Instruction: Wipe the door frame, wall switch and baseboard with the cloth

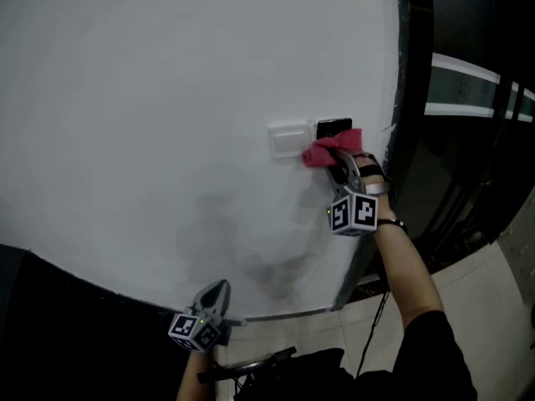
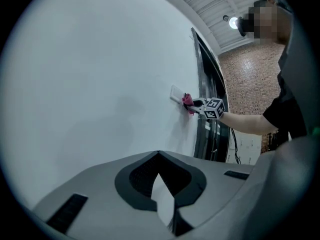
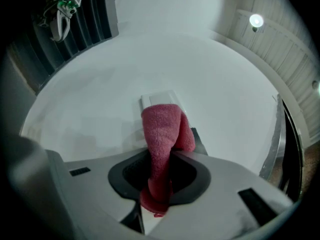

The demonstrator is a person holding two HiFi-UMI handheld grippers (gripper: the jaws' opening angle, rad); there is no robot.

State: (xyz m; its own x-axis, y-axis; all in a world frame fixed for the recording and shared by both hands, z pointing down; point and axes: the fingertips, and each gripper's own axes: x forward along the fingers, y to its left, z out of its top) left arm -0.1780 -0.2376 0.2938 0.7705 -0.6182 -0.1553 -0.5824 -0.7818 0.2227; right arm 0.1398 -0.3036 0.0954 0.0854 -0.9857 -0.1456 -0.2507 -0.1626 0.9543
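Right gripper [image 1: 340, 165] [image 3: 161, 153], jaws clamped on a folded red cloth [image 1: 328, 151] [image 3: 161, 126], presses the cloth against the right edge of a white switch [image 1: 288, 139] [image 3: 159, 98] on a white wall [image 1: 167, 90], covering the lower part of a black plate [image 1: 334, 126] just beside it; the dark door frame [image 1: 399, 98] runs near to the right. Left gripper [image 1: 216, 295] [image 2: 159, 156] hangs low, well apart from the switch, its jaws together with nothing between them
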